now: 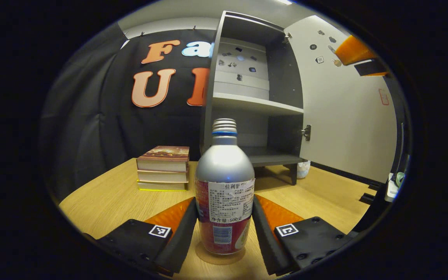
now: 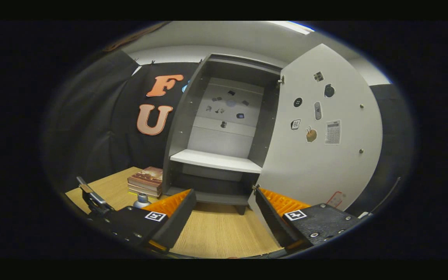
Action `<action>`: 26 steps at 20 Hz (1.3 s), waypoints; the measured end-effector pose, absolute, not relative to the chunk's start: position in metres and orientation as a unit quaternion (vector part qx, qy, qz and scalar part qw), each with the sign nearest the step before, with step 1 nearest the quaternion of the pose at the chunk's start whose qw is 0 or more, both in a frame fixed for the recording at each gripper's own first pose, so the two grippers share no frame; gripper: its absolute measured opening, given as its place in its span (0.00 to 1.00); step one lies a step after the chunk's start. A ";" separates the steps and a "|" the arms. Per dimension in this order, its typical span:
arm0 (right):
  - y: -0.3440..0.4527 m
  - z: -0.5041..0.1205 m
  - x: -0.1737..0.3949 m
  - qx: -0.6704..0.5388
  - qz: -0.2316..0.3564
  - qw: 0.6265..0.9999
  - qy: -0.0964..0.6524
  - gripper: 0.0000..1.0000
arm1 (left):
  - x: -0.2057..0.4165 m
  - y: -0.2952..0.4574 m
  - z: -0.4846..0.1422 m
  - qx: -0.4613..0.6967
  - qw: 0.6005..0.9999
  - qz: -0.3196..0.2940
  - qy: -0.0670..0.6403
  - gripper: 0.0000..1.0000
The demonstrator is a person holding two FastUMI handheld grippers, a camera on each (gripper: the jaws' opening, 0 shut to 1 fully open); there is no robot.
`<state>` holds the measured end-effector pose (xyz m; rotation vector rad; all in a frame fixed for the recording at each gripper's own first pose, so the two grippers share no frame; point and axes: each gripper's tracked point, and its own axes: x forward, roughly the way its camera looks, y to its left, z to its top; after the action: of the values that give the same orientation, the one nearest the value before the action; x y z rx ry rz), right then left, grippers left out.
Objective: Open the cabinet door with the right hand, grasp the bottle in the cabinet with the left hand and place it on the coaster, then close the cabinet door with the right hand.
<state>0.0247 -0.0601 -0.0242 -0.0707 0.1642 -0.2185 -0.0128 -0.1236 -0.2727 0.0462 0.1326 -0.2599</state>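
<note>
So, left gripper view: the left gripper (image 1: 224,229) is sitting low over the table (image 1: 103,202), and the bottle (image 1: 224,186) is standing upright between its fingers (image 1: 183,229) on the round coaster (image 1: 220,258). Both fingers are lying right against the bottle's sides, though I cannot tell whether they are pressing or just touching. Behind it the cabinet (image 1: 247,97) is standing open, shelves bare apart from small stickers on the back panel, and the door (image 1: 348,112) is swinging out to the right. A stack of books (image 1: 163,168) is lying on the table left of the cabinet, near but apart from the bottle. The other gripper's tip (image 1: 358,56) is showing at the upper right, by the door.

Right gripper view: the right gripper (image 2: 226,214) is hanging wide open, holding nothing, facing the open cabinet (image 2: 220,132). The door (image 2: 321,151) is standing just beside its right finger; contact is unclear. The bottle's cap (image 2: 142,200) is peeking out at lower left, near the books (image 2: 146,181), with part of the other gripper (image 2: 91,200) beside it.
</note>
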 end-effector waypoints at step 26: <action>-0.057 -0.015 0.020 -0.048 -0.099 0.991 0.071 0.95 | -0.024 -0.118 -0.293 0.066 0.981 -0.138 0.117 0.92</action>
<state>0.0197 -0.0573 -0.0155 -0.0972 0.1431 -0.1986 -0.0239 -0.1178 -0.2927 0.1328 0.2345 -0.2781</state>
